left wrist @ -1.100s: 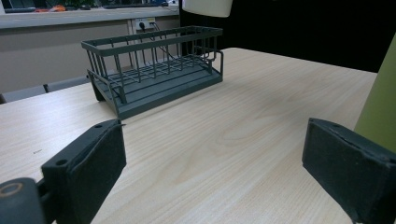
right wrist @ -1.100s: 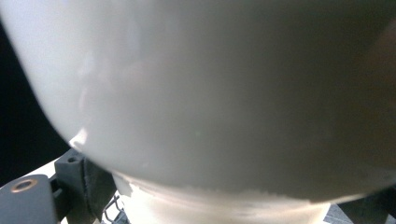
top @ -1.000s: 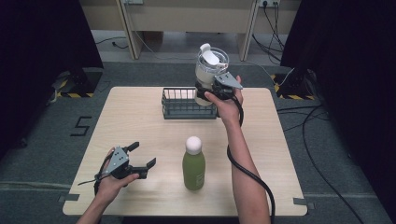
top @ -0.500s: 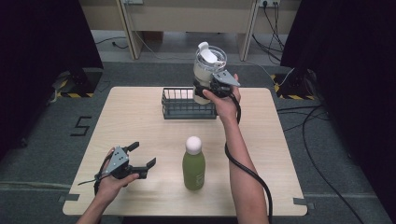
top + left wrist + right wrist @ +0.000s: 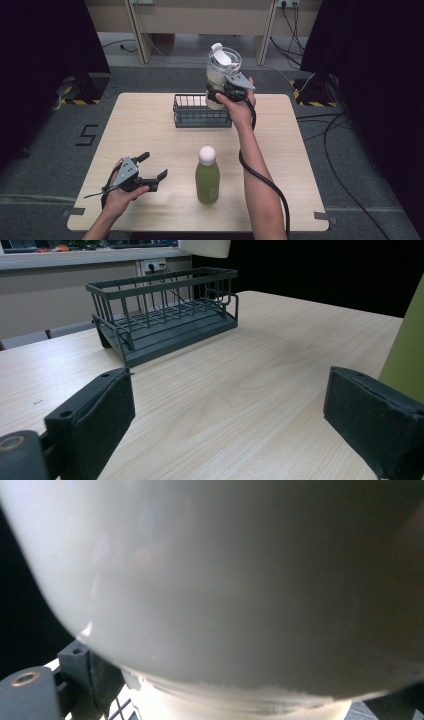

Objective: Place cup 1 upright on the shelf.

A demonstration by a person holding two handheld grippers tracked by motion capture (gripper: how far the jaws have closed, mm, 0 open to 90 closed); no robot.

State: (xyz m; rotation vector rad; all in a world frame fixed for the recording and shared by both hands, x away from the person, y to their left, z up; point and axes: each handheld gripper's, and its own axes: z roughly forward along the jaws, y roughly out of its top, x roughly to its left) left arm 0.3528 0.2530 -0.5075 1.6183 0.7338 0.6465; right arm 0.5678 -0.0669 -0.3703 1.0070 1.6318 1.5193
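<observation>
On the pale wooden table [image 5: 150, 125], the largest thing in play is the dark wire basket [image 5: 200, 111], standing near the far edge. Above its right end the right gripper [image 5: 220, 94] holds a white tumbler [image 5: 220, 75] with a clear lid, upright and lifted off the table; the jaws are clamped on the tumbler's lower body, and the hand sits behind it on the near side. The green bottle [image 5: 207, 177] with a white round cap stands upright near the front of the table, well apart from the basket. Just to its left the left gripper [image 5: 151, 172] rests low over the table, jaws spread wide with nothing between them.

The right gripper view brings the tumbler's [image 5: 225, 580] white wall right against the lens, with a patch of basket grid [image 5: 117, 710] below, which the high view cannot resolve. The left gripper view shows the basket's [image 5: 165, 320] bars and solid floor from table level, the tumbler's base [image 5: 205, 246] hanging above its far end, and the green bottle's side [image 5: 405, 355] just beyond the right-hand jaw.
</observation>
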